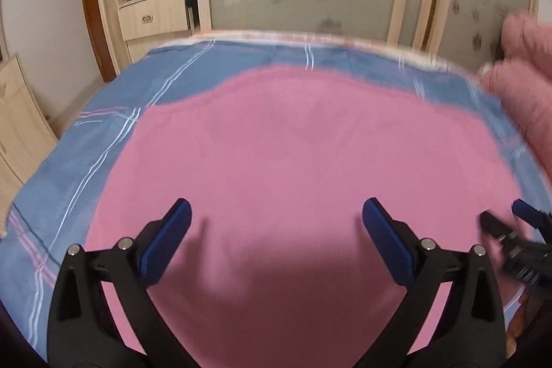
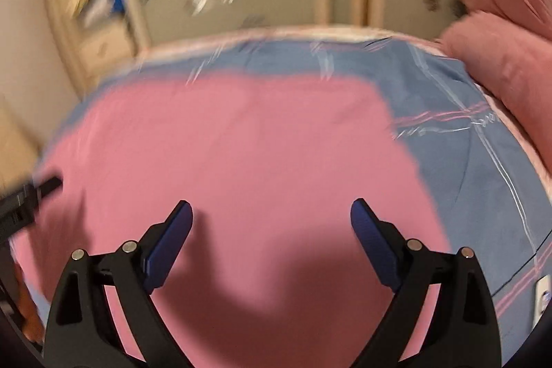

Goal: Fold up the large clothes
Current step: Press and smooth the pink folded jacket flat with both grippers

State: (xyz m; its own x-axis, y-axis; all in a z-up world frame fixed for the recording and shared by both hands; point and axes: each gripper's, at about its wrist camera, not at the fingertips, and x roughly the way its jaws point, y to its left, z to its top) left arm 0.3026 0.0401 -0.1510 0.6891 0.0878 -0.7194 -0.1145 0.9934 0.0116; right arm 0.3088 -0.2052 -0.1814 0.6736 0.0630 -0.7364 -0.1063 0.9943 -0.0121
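While both grippers hover with nothing held, the pink garment (image 1: 293, 161) is seen spread flat on the blue striped bedsheet (image 1: 69, 161), near the pink quilt (image 1: 528, 92) at the bed's far right. Left gripper (image 1: 276, 230) fingers are spread wide above the cloth; right gripper (image 2: 272, 226) likewise wide, empty. Frames are motion-blurred, so hems can't be told. For a clean fold, matching corners should be pinched, both edges lifted evenly, and the cloth kept taut so no creases are trapped.
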